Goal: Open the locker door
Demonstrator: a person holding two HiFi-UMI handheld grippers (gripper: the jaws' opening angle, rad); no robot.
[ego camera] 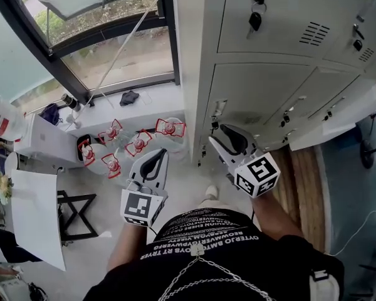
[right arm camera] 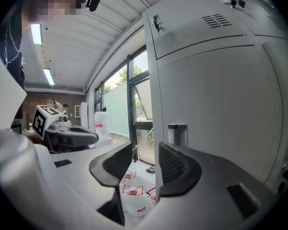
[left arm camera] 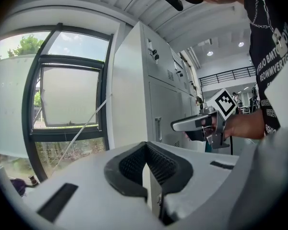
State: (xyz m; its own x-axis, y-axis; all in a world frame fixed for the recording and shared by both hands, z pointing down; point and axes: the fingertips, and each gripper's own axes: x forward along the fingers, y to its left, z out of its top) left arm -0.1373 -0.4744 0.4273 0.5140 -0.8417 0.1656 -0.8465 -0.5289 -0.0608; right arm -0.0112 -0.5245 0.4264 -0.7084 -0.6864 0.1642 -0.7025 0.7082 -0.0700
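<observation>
Holding the right tool (right arm camera: 145,147) released, pads moderately parted around empty air, gripping nothing. Points it at the closed locker door (right arm camera: 216,109), close to the door's left edge, with the handle (right arm camera: 176,134) at 1 o'clock from the pads. Carries the left tool (left arm camera: 145,145) clenched on nothing, at 7 o'clock from the right one in the head view. Shows keys (ego camera: 255,17) hanging in the upper door from the head view only. Shows water bottles (ego camera: 138,142) on the floor at 9 o'clock there, glimpsed too between the right pads.
</observation>
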